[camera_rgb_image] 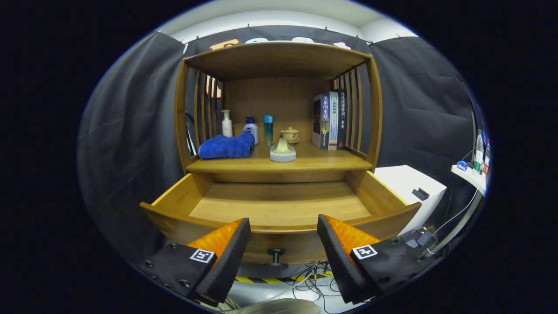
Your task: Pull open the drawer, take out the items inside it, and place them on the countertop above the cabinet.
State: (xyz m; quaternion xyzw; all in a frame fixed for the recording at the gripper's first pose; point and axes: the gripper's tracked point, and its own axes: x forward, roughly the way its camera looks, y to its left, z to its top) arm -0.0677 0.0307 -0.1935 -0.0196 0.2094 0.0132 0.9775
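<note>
wooden drawer (279,205) stands pulled well out below the countertop (322,163) of the cabinet, its floor bare as far as can be seen, so the items look already moved up: a blue towel (226,147) near the countertop's left edge, a pale cone-shaped piece on a round base (282,151) near the middle of its front edge. the towel would be soft and light, best pinched at a fold; the cone piece looks hard and maybe brittle, best taken by its base. the gripper (283,235) is spread wide, holding nothing, just before the drawer front and its knob (276,254)
</note>
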